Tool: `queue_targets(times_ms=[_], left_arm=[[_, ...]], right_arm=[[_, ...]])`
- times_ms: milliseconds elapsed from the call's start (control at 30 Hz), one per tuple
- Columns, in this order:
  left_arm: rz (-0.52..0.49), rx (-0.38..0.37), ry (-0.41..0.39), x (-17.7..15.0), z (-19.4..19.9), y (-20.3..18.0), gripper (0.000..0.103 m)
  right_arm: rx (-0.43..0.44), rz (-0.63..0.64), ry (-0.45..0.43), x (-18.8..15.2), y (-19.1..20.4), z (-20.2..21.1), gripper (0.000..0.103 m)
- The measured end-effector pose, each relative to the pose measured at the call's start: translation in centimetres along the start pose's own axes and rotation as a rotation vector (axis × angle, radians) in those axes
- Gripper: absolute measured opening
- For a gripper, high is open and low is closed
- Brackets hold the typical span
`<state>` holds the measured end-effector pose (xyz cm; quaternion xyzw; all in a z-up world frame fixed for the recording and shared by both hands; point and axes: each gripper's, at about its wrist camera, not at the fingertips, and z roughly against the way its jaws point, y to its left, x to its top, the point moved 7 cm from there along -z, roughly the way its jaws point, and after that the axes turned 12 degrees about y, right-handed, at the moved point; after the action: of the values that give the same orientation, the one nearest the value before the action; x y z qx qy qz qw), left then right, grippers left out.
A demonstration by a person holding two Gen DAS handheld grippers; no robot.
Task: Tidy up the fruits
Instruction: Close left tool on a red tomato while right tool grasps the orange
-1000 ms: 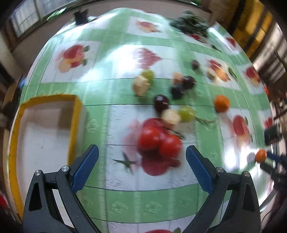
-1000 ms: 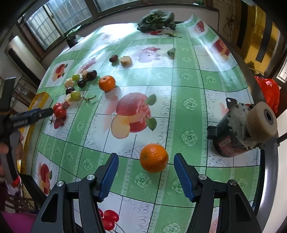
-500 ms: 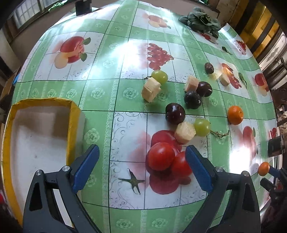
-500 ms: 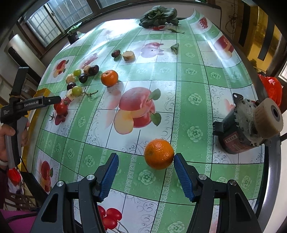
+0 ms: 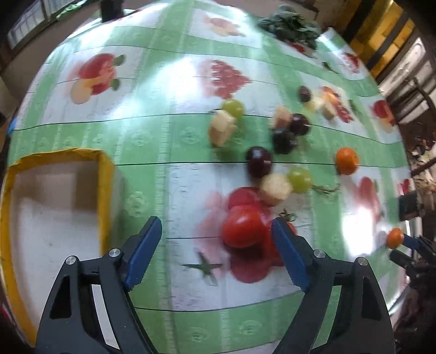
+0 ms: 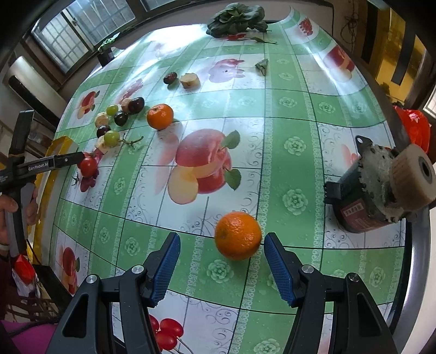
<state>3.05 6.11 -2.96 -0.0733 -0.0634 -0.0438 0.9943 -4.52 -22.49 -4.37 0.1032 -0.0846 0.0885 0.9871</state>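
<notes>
Two red tomatoes [image 5: 244, 226] lie together on the green fruit-print tablecloth. My left gripper [image 5: 216, 252] hangs over them, its jaws closing. The nearer tomato sits between the blue pads close to the right one, with a wide gap to the left pad. The second tomato is partly hidden behind that right finger. In the right wrist view the left gripper [image 6: 68, 159] shows beside a tomato [image 6: 87, 164]. My right gripper [image 6: 222, 269] stands open, with an orange [image 6: 237, 235] on the cloth just off its right fingertip. A yellow-rimmed box [image 5: 105, 190] sits left of the tomatoes.
Dark plums [image 5: 259, 164], green grapes [image 5: 299, 179], pale fruit chunks [image 5: 275, 189] and a second orange [image 5: 346, 160] lie beyond the tomatoes. A small motor with a wheel [image 6: 381, 190] stands at the right table edge. Leafy greens [image 6: 235, 17] lie at the far end.
The left jaws have narrowed and the left gripper has shifted so the tomatoes sit close to its right pad. The right gripper and its orange have barely moved.
</notes>
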Motion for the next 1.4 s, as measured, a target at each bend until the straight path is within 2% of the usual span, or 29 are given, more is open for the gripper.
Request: queue_targets(times_ms=[200,333,433,767,1067,1233,1333,1400], left_arm=[[-0.072,-0.010,0.002,0.7,-0.1,-1.3,0.084],[-0.146,-0.111,0.052,0.4,-0.7,-2.2,0.084],[-0.197,-0.123,0.063,-0.1,-0.8,-2.8,0.084],[-0.145,-0.162,0.064,1.7,-0.6,-0.6,0.083],[-0.277,-0.020,0.112,0.2,-1.4,0.0,0.083],[-0.369,-0.047,0.103,-0.4,-1.2,-3.1,0.083],[-0.460,-0.011,0.093,-1.0,-1.6,-5.1,0.083],[-0.453,-0.013,0.089,-0.8,-1.6,-5.2,0.083]], right_arm=[[-0.004,0.018,-0.005,0.5,0.4,0.1,0.062],[-0.008,0.009,-0.018,0.6,0.1,0.5,0.062],[-0.008,-0.008,-0.016,0.6,-0.3,0.6,0.062],[-0.006,-0.005,-0.027,0.3,0.1,1.3,0.062],[0.005,-0.022,-0.028,0.2,0.5,1.4,0.062],[0.003,-0.030,-0.034,0.3,0.7,1.4,0.062],[0.009,-0.034,-0.039,0.6,0.9,1.5,0.062],[0.007,-0.032,-0.052,0.8,1.0,1.9,0.062]])
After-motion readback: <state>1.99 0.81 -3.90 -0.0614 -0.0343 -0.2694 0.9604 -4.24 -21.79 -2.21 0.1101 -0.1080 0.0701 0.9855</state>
